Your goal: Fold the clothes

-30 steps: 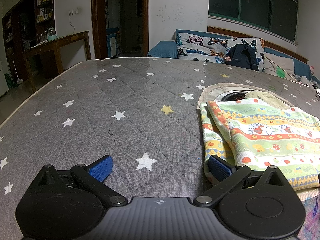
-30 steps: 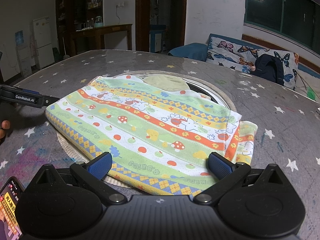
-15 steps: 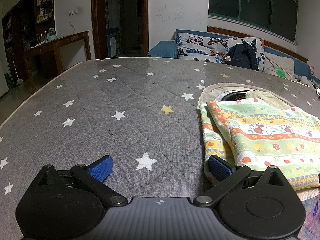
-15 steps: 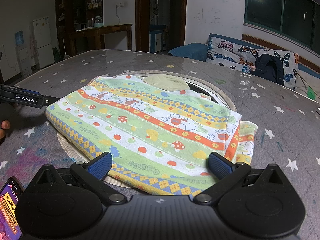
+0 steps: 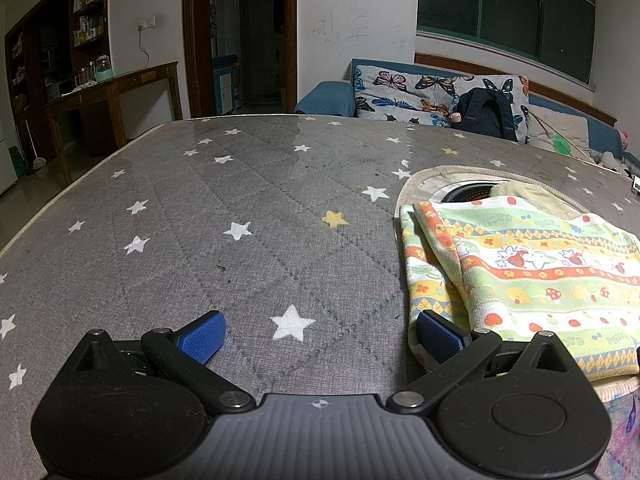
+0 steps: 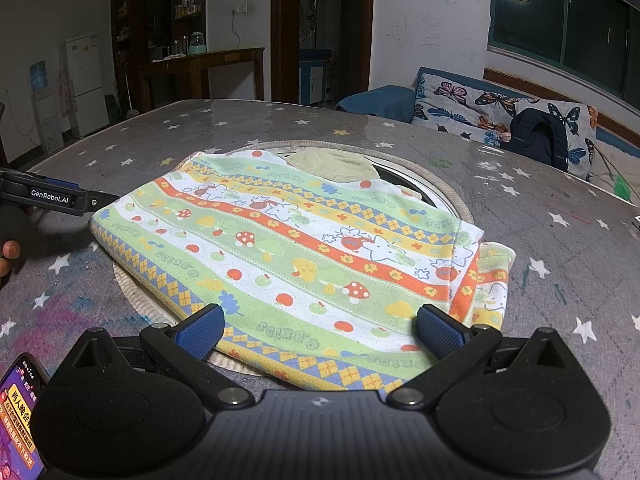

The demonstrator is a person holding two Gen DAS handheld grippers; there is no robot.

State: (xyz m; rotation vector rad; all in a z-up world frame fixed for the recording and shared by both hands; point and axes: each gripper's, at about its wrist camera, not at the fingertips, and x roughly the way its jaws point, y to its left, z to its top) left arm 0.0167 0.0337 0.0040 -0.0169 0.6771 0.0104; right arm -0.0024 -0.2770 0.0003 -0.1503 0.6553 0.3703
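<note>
Both tongs spread, gripping nothing: left tongs (image 5: 320, 334) over grey star-print quilted tabletop (image 5: 248, 216), right tongs (image 6: 320, 330) at near edge of folded striped cartoon-print towel (image 6: 304, 252). Towel lies flat, mid-tabletop.

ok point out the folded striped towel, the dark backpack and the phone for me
folded striped towel (image 6: 288, 256), right wrist view, middle of its top layer
dark backpack (image 5: 486, 114), left wrist view, centre of its body
phone (image 6: 20, 412), right wrist view, its lit screen
</note>
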